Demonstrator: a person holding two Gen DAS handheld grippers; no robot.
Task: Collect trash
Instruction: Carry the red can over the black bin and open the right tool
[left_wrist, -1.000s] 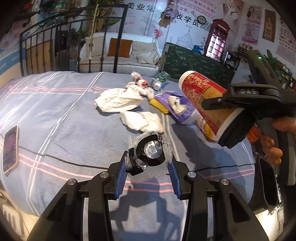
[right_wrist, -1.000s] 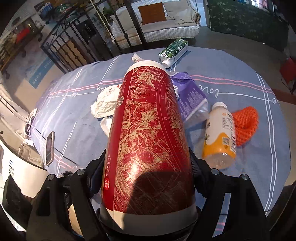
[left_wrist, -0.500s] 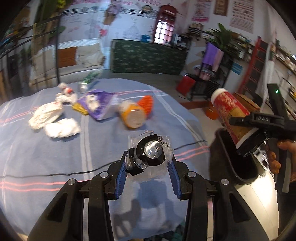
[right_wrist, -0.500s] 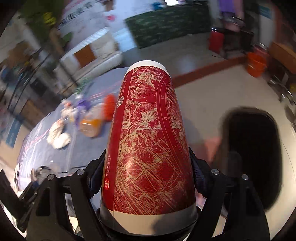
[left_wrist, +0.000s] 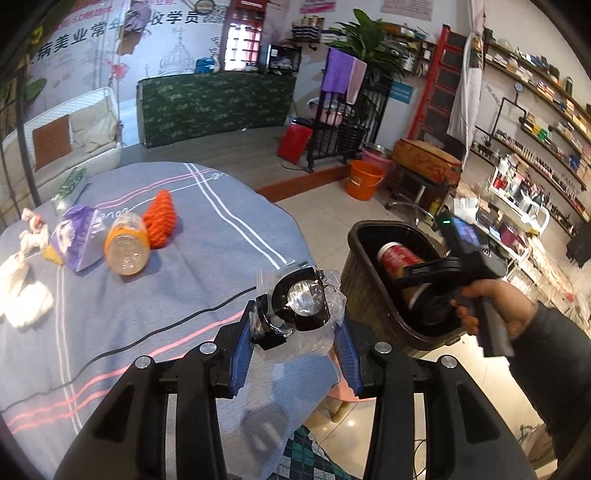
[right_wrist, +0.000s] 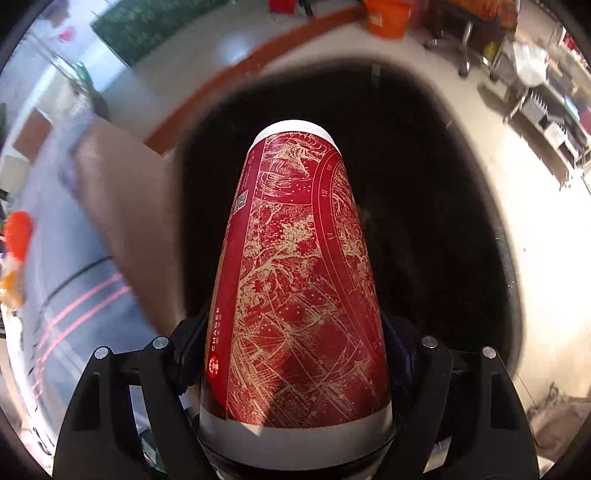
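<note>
R gripper (right_wrist: 295, 369) is gripping the red paper cup (right_wrist: 299, 280), jaws clamped on its sides, cup poking down into the black bin (left_wrist: 373, 280) at mid-right of the left wrist view. Bin interior is reading dark, other contents can't tell. L gripper (left_wrist: 295, 332) is pinching a plastic-wrapped black part (left_wrist: 299, 299), jaws closed on it, frame centre. Bottle (left_wrist: 127, 247), orange net (left_wrist: 159, 219), purple bag (left_wrist: 79, 240), tissues (left_wrist: 22, 299) are lying on the bedsheet (left_wrist: 184, 295), left side.

One red paper cup (right_wrist: 295, 288), one black bin (left_wrist: 373, 291), one plastic-wrapped black lid (left_wrist: 301, 301). On the bed: one orange-capped bottle (left_wrist: 126, 249), one purple bag (left_wrist: 79, 238), one orange net (left_wrist: 159, 219). Two white tissue wads (left_wrist: 22, 295).
</note>
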